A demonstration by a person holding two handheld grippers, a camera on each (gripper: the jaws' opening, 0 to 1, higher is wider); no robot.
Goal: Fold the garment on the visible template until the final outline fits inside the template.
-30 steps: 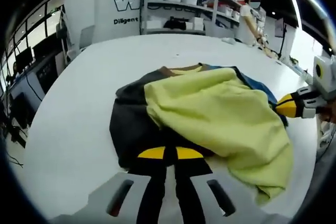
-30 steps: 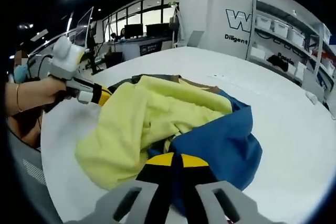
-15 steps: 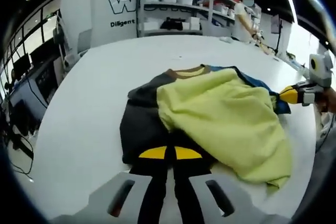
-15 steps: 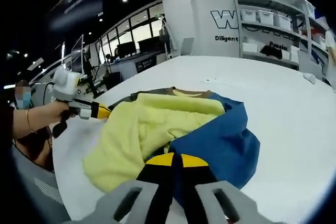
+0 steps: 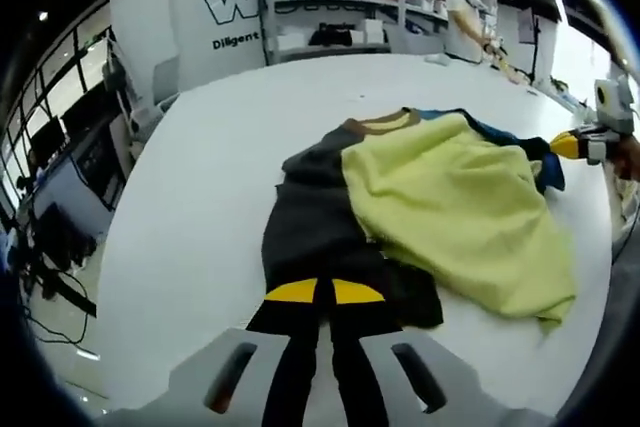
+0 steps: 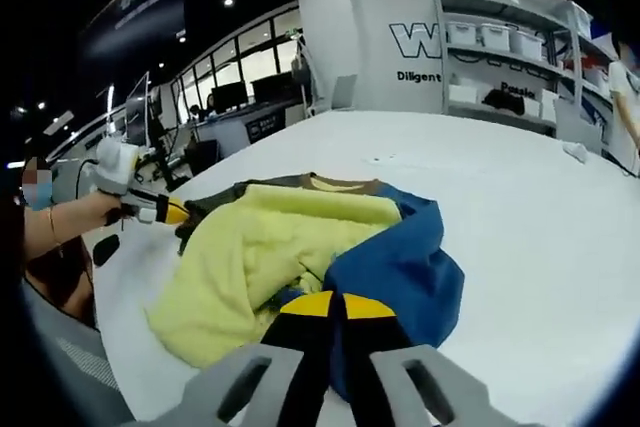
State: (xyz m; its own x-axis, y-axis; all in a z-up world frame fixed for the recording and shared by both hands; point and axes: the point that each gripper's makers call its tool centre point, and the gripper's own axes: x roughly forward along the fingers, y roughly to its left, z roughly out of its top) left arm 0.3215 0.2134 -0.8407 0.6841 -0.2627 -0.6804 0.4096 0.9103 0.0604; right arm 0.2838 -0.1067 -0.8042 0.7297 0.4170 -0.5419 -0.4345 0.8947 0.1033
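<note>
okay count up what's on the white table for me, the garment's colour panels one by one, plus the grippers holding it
Garment colour panels:
Yellow-green panel: 1
Dark grey panel: 1
Blue panel: 1
Brown collar: 1
Grippers shut on the garment: 2, left gripper and right gripper
Total: 4 panels, 2 grippers, 6 in all, on the table.

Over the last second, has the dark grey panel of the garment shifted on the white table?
Yes. The dark grey panel has been drawn out from under the yellow panel, toward the left tongs.
</note>
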